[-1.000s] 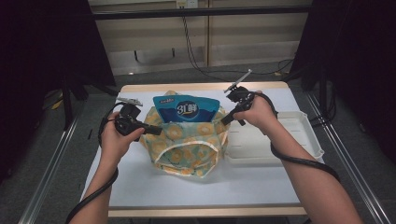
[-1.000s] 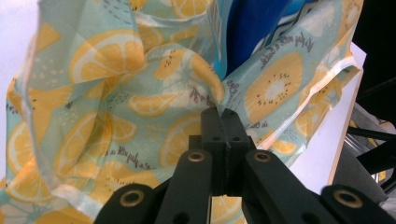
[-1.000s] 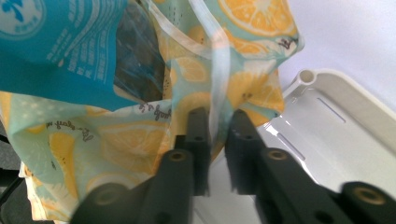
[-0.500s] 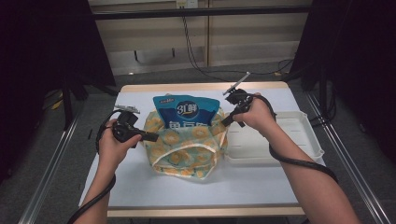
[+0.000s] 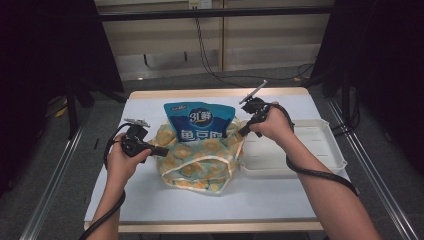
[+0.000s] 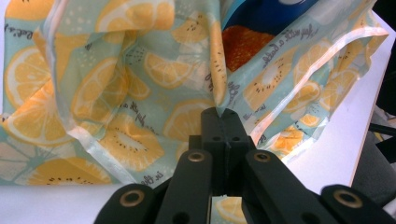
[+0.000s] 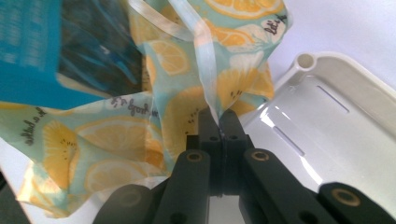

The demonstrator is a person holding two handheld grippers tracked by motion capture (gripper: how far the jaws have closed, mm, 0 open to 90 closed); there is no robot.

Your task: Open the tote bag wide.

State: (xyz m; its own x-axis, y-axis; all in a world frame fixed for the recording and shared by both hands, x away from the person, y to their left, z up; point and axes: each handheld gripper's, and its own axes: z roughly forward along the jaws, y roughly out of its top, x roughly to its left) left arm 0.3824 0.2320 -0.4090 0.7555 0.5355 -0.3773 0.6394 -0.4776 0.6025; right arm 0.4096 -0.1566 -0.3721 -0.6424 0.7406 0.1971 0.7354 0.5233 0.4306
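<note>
A lemon-print fabric bag [image 5: 200, 160] lies on the white table [image 5: 250, 200] with a blue snack pouch [image 5: 199, 119] sticking up out of its mouth. My left gripper [image 5: 165, 150] is shut on the bag's left edge; in the left gripper view the cloth [image 6: 140, 93] is pinched between the black jaws at my left gripper [image 6: 223, 112]. My right gripper [image 5: 243, 131] is shut on the bag's right edge, where my right gripper [image 7: 219, 114] clamps a fold of the cloth [image 7: 224, 84]. The blue pouch [image 7: 51, 46] sits inside at the left.
A white plastic tray [image 5: 320, 155] stands right of the bag, close under my right hand; its corner [image 7: 306, 60] is just beyond the right jaws. Cables trail from both grippers. The table's front strip lies beyond the bag's near edge.
My left hand has sunk toward the table with the bag's left edge, and the bag has spread lower and wider. The right hand has stayed about where it was.
</note>
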